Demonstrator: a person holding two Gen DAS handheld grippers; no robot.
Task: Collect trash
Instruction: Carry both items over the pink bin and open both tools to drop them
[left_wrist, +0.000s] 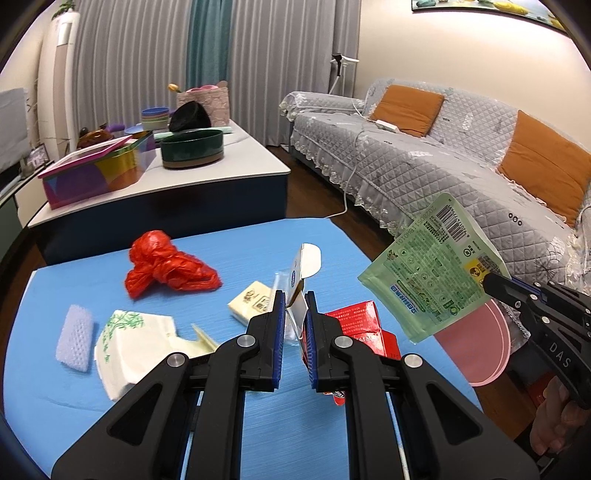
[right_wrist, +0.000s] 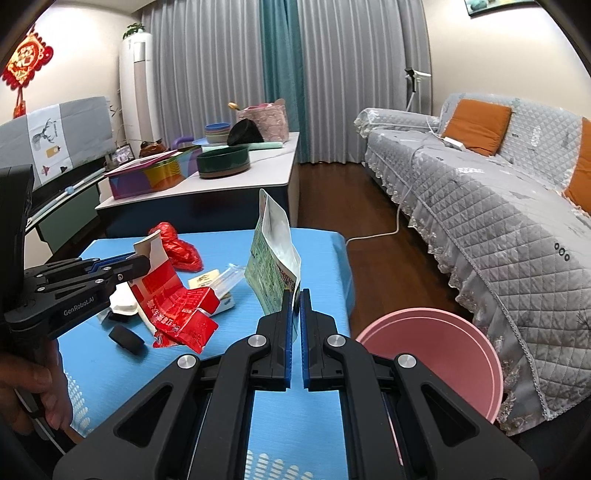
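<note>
My left gripper (left_wrist: 294, 295) is shut on a red and white carton (left_wrist: 360, 325), held just above the blue table (left_wrist: 92, 280); the right wrist view shows the same carton (right_wrist: 173, 302) in that gripper (right_wrist: 142, 264). My right gripper (right_wrist: 295, 295) is shut on a green snack pouch (right_wrist: 271, 258), held upright over the table's right side. The pouch (left_wrist: 432, 266) also shows in the left wrist view, above a pink bin (left_wrist: 476, 347). On the table lie a crumpled red plastic bag (left_wrist: 166, 266), a white tissue pack (left_wrist: 129, 343), a purple sponge (left_wrist: 74, 341) and a small cream box (left_wrist: 251, 301).
The pink bin (right_wrist: 436, 358) stands on the floor between the blue table and a grey sofa (right_wrist: 498, 206). A low white table (right_wrist: 207, 184) with bowls and a coloured box (right_wrist: 155, 177) stands behind. A black round object (right_wrist: 125, 339) lies on the table.
</note>
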